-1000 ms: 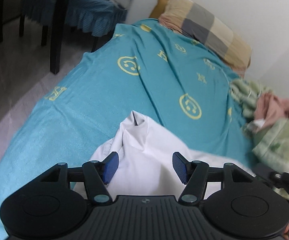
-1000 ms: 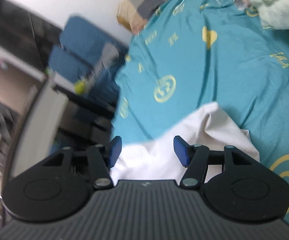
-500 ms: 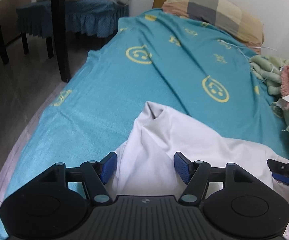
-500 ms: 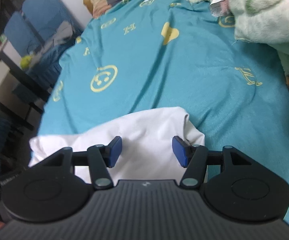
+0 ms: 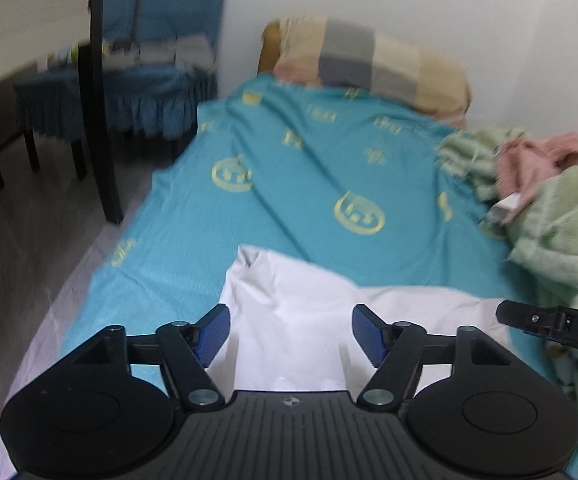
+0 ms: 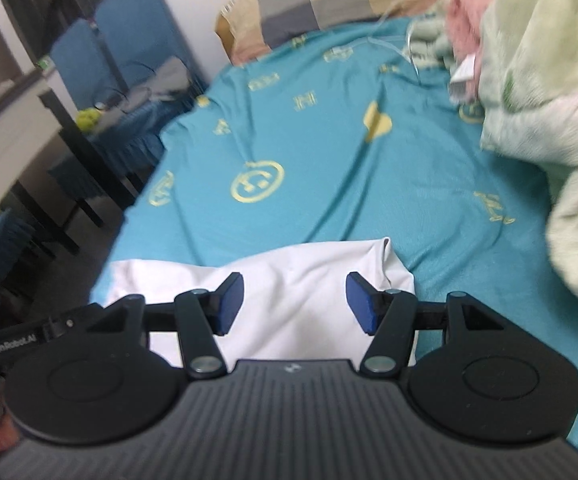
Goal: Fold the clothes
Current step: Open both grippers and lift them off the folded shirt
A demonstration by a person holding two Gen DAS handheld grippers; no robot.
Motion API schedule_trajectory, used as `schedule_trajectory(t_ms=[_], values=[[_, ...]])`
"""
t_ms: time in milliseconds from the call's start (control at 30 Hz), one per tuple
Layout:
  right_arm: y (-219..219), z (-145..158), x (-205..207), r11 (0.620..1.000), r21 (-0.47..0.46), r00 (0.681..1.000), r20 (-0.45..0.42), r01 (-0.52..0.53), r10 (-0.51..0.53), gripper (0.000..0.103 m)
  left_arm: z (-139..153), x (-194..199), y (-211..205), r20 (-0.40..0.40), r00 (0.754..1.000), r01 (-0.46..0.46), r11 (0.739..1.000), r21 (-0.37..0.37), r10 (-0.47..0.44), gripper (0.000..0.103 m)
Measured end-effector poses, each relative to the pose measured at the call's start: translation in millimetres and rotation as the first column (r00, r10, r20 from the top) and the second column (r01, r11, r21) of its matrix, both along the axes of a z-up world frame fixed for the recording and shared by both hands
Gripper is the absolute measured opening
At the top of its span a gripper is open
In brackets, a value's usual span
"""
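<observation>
A white garment (image 5: pixel 301 312) lies crumpled on the near end of the bed's teal sheet (image 5: pixel 309 184); it also shows in the right wrist view (image 6: pixel 297 280). My left gripper (image 5: pixel 291 334) is open and empty, just above the garment's left part. My right gripper (image 6: pixel 295 304) is open and empty above the garment's right part. The right gripper's body shows at the right edge of the left wrist view (image 5: pixel 549 324). The near part of the garment is hidden behind both grippers.
A checked pillow (image 5: pixel 373 64) lies at the head of the bed. A heap of green and pink blankets (image 6: pixel 537 60) fills the bed's right side. Blue-covered chairs (image 5: pixel 137 92) and a dark-legged table (image 5: pixel 97 120) stand on the left, beside the bed.
Both views have tilted up and swung, so more of the wall and pillow show. The garment looks flatter and wider between the grippers. Both grippers stay open.
</observation>
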State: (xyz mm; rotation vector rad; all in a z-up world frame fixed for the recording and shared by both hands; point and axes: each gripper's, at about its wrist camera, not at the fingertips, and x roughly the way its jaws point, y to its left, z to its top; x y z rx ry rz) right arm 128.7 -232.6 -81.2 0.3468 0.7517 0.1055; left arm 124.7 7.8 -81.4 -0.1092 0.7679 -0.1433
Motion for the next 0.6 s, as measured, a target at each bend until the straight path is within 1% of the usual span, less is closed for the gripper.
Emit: schedule_trajectory(t_ms=[67,100,133,167,200,233,300,400,467,533,600], values=[[2.2,14.4,-16.2,1.000,-0.013,0.999,0.034,-0.004,0.004,0.060,14.9,-20.4,-3.9,0.048,0.999,0.018,1.000,0.013,-0.019,0.080],[3.6,21.2,-24.1,1.000,-0.022,0.999,0.051,-0.007,0.008,0.064,22.4,-30.6,-5.9,0.072,0.997,0.027,0.999,0.020,-0.029,0.083],[4.1,27.5,-32.7,1.000,-0.023,0.997,0.075,-0.009,0.011,0.072,29.0,-40.3,-7.7,0.095,0.995,0.035,0.999,0.026,-0.037,0.086],[4.1,33.0,-41.4,1.000,-0.017,0.995,0.100,-0.010,0.012,0.076,33.5,-48.6,-9.1,0.112,0.993,0.039,0.999,0.031,-0.042,0.089],[3.9,38.2,-50.1,1.000,-0.010,0.992,0.124,-0.010,0.012,0.083,37.5,-56.3,-10.5,0.126,0.991,0.040,0.999,0.037,-0.044,0.095],[3.7,42.6,-57.8,1.000,-0.005,0.990,0.142,-0.011,0.012,0.083,40.7,-64.1,-11.6,0.138,0.989,0.041,0.998,0.042,-0.046,0.099],[3.9,48.8,-70.7,1.000,-0.008,0.986,0.163,-0.017,0.018,0.083,44.4,-80.1,-12.7,0.154,0.987,0.046,0.998,0.047,-0.052,0.103],[5.8,54.2,-90.0,0.999,-0.051,0.980,0.196,-0.012,0.021,0.083,49.9,-104.0,-14.2,0.178,0.982,0.053,0.997,0.054,-0.062,0.103],[6.9,57.1,-102.8,0.997,-0.079,0.975,0.221,0.000,0.017,0.083,51.7,-115.5,-14.8,0.179,0.981,0.059,0.997,0.055,-0.068,0.103],[5.2,57.8,-111.9,0.998,-0.063,0.972,0.234,0.005,0.010,0.083,51.8,-122.6,-15.8,0.178,0.981,0.069,0.996,0.056,-0.077,0.103],[6.4,58.7,-118.1,0.998,-0.070,0.969,0.246,0.006,0.011,0.083,50.8,-125.2,-17.9,0.178,0.980,0.080,0.995,0.060,-0.090,0.103]])
